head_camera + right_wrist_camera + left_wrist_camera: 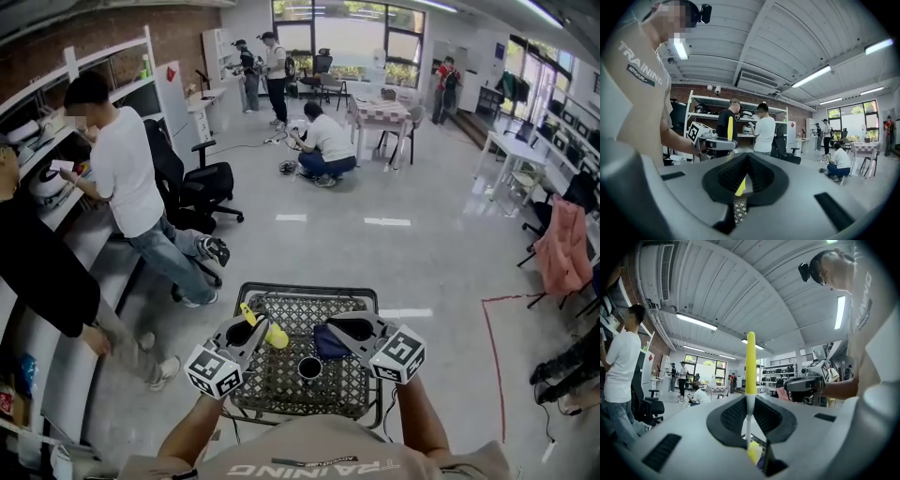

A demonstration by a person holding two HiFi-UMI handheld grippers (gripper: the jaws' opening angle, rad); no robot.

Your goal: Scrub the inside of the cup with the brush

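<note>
Mesh tabletop (281, 380), cup (309, 367), glossy workshop floor (375, 253)

Head view: steeply down over mesh table (281, 375). Gripper views: low, level, sharing far windows (701, 365).

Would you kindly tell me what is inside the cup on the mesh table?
The cup shows only a dark opening with nothing sticking out; its bottom is too dark to see. The brush is outside it, clamped in the left gripper.
</note>
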